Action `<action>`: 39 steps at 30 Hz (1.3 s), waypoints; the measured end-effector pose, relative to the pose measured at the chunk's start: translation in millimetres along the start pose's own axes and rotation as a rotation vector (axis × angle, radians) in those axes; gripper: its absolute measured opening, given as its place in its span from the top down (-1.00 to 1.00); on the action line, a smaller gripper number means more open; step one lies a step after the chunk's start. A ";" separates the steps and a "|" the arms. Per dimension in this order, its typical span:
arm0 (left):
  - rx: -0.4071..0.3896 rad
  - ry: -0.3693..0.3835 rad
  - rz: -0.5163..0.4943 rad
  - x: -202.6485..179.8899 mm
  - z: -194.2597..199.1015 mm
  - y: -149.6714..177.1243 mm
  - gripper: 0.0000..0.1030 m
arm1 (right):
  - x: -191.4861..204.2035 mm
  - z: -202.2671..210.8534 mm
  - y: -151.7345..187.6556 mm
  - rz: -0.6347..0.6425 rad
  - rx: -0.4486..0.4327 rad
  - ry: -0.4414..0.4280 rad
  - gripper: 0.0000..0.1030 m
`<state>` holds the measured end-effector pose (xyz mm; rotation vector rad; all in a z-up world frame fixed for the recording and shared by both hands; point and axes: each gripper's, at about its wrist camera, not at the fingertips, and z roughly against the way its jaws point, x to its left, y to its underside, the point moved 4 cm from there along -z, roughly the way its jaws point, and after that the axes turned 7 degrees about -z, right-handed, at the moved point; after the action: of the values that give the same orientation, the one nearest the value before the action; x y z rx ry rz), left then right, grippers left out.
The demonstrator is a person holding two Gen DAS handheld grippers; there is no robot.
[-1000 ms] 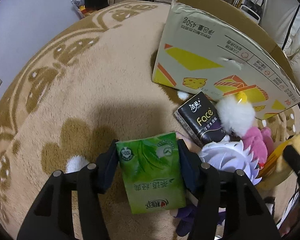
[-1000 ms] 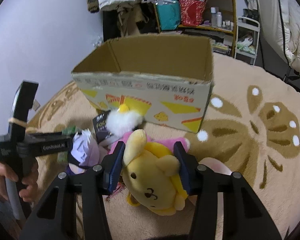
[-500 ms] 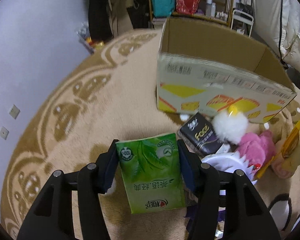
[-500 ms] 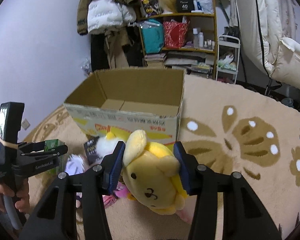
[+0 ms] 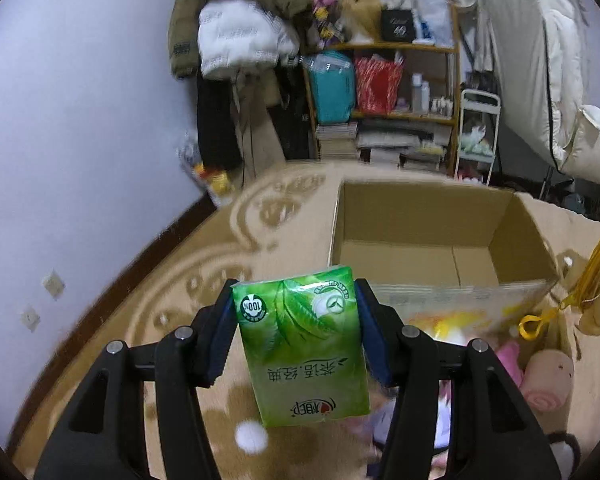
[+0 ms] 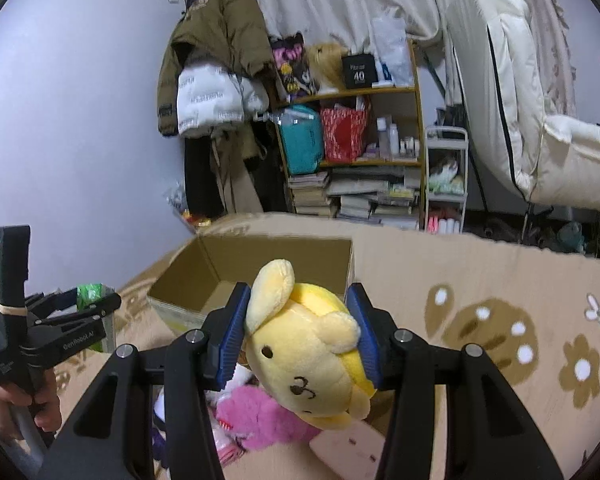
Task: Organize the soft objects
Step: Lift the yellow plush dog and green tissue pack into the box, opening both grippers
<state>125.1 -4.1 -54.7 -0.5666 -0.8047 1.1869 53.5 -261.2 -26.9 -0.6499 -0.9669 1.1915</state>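
My left gripper (image 5: 296, 320) is shut on a green tissue pack (image 5: 304, 352), held in the air in front of an open cardboard box (image 5: 432, 256) whose inside shows bare. My right gripper (image 6: 298, 334) is shut on a yellow plush toy (image 6: 308, 348), lifted above the carpet with the same box (image 6: 220, 276) behind it. In the right wrist view the left gripper (image 6: 96, 304) appears at the left, held by a hand (image 6: 28, 404), with the green pack (image 6: 88, 292) in it. The yellow plush (image 5: 596, 292) shows at the right edge of the left wrist view.
A pink plush (image 6: 256, 412), a pale pink toy (image 6: 352, 448) and other soft things lie on the beige patterned carpet (image 6: 500, 280) below the grippers. A cluttered shelf (image 6: 360, 152), hanging coats (image 6: 216, 64) and a white chair (image 6: 540, 120) stand beyond the box.
Both grippers have risen with their loads and tilted up. The room and the box's open inside have come into view; the pile on the carpet has dropped low in the frames.
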 end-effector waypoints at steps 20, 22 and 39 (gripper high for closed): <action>-0.132 0.012 -0.081 -20.5 -19.8 -92.7 -0.06 | -1.3 -30.0 -59.0 0.014 -0.096 -0.054 -0.02; -0.138 0.019 -0.081 -23.1 -22.7 -94.9 -0.06 | -2.9 -36.9 -59.7 0.014 -0.090 -0.054 -0.02; -0.055 0.177 -0.109 -60.9 -64.8 -66.2 -0.09 | 3.8 -88.4 -20.3 -0.007 0.056 -0.113 -0.09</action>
<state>205.5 -80.2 -58.7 -0.6550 -0.7097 1.0028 141.3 -257.3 -49.9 -0.5392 -1.0262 1.2556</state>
